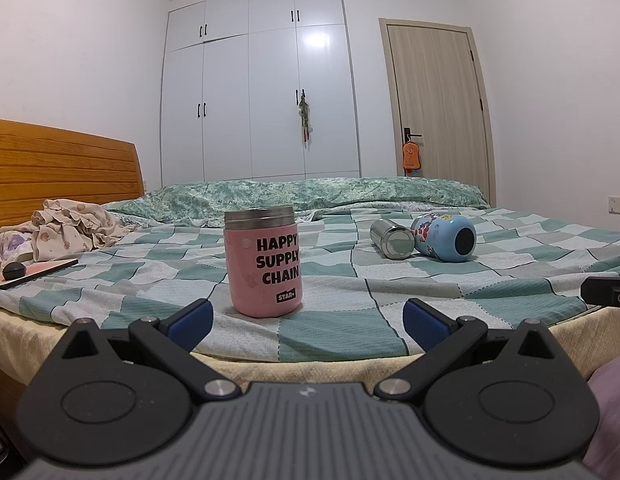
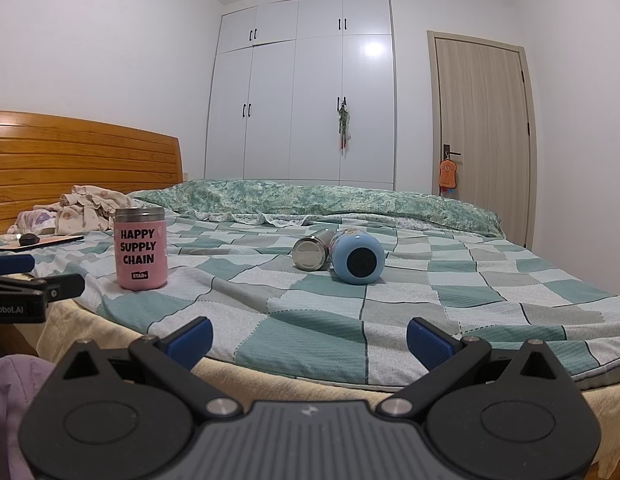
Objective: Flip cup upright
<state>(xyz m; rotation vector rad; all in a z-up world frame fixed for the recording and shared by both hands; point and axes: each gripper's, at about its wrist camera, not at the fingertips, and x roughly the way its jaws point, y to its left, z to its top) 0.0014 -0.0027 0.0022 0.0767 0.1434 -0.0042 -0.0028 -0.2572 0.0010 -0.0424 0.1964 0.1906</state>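
A pink cup with a steel rim, printed "HAPPY SUPPLY CHAIN", stands upright on the checkered bedspread; it also shows at the left of the right wrist view. A steel cup and a blue patterned bottle lie on their sides, side by side, further back. My left gripper is open and empty at the bed's near edge, just short of the pink cup. My right gripper is open and empty, facing the two lying items from a distance.
Crumpled clothes and a flat board with a black knob lie at the left by the wooden headboard. A folded green quilt lies across the back. A wardrobe and a door stand behind.
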